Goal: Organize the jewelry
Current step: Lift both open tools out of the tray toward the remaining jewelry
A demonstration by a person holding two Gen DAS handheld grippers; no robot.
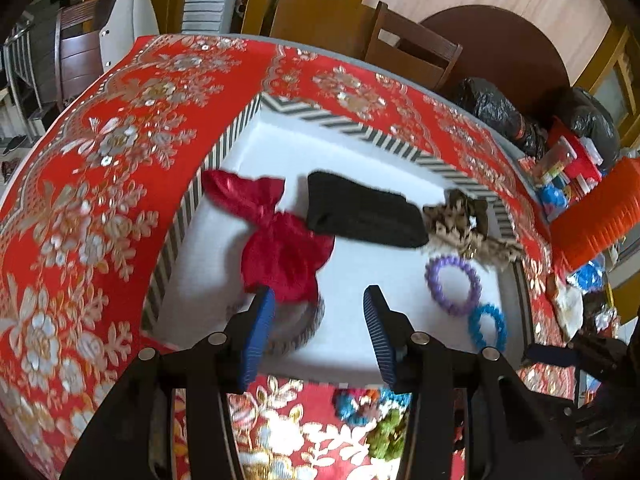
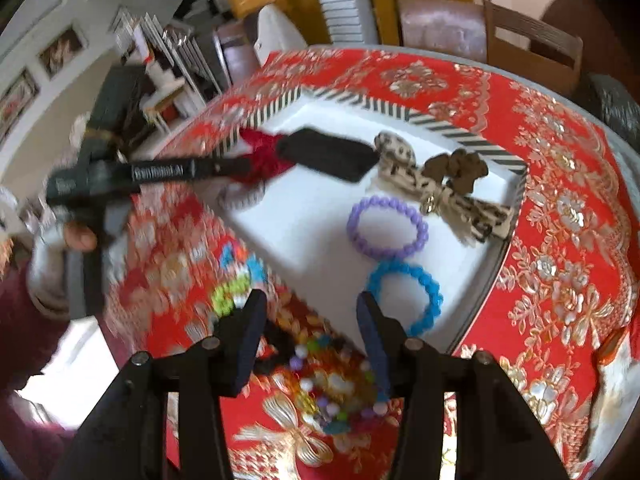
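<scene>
Jewelry lay partly sorted: a purple bracelet [image 2: 387, 227], a blue bracelet [image 2: 405, 298], a red pouch [image 1: 280, 240] and a black pouch [image 1: 362, 216] sat inside the striped tray [image 1: 360, 128], while a beaded bracelet [image 2: 332, 384] remained on the red tablecloth [image 2: 560, 240] by the tray's near edge. The left gripper [image 1: 319, 300] hovered spread over the tray's near-left corner. The right gripper [image 2: 311, 304] hung released above the loose beads; collecting them probably came next, calling for a descent and pinch.
</scene>
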